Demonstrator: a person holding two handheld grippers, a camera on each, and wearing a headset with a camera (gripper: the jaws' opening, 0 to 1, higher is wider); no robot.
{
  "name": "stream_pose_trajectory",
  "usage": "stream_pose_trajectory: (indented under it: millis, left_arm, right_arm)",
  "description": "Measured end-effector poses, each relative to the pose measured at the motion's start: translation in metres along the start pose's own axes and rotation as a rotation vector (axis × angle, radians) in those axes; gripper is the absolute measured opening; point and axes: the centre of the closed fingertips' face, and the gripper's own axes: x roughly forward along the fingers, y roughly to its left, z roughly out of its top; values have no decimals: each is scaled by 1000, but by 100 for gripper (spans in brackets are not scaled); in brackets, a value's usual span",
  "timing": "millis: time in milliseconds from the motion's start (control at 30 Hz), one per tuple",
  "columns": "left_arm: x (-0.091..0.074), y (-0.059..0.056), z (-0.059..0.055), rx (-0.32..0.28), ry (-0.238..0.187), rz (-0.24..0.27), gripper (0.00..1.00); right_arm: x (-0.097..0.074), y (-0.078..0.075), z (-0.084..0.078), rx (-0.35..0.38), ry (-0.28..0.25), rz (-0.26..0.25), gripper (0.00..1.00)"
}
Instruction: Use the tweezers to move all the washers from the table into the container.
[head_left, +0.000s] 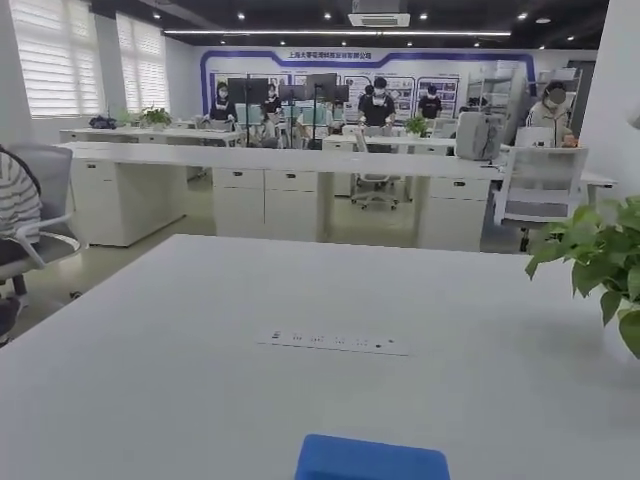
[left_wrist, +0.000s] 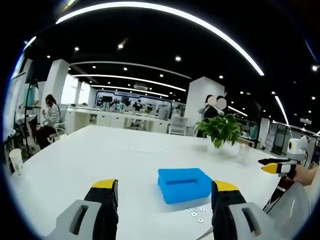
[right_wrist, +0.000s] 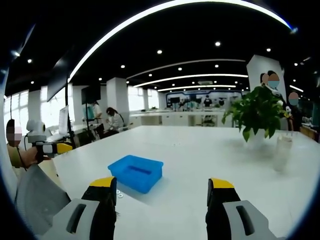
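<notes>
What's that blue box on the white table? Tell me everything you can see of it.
The blue container is a shallow, rectangular, open-topped tray, plastic by its look, with thick walls and rounded corners. Its recess looks bare as far as the gripper views reveal. It sits flat and upright on the white table. A few small washers lie on the table close beside it, apart from it.

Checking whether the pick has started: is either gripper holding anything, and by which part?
Nothing is held. The left gripper and the right gripper both stand open, jaws empty; the washers lie on the table.
</notes>
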Motion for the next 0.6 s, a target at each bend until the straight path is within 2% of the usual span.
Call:
stream_pose_trajectory:
  millis: [333, 600]
  left_arm:
    - [2, -1, -4, 14, 23, -7, 76]
    - [2, -1, -5, 20, 24, -6, 76]
  right_arm:
    - [0, -2, 0, 2, -4, -3, 72]
    - [1, 0, -1, 3, 4, 2, 72]
